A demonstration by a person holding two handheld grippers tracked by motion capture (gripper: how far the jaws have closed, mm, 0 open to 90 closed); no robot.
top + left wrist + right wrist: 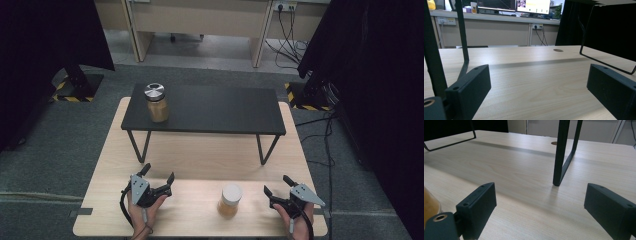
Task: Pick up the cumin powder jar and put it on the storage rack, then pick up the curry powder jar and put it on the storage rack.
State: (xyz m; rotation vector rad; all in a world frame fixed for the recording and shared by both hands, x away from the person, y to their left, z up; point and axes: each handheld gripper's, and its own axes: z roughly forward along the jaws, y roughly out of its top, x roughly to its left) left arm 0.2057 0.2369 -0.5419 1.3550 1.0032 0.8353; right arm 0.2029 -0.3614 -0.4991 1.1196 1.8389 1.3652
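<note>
Jar [230,200] stands between both empty hand-held grippers.

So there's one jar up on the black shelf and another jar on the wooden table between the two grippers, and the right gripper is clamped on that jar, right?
Not quite. The right gripper is open and apart from the jar on the table, as the high view shows. The rest holds: the other jar stands on the black shelf, and the table jar sits between the right gripper and the left gripper.

Low black metal shelf with wire legs [215,110] across far half of light wooden desk [190,155]; metal-lidded glass jar of brown powder [156,102] at shelf's left end.
</note>
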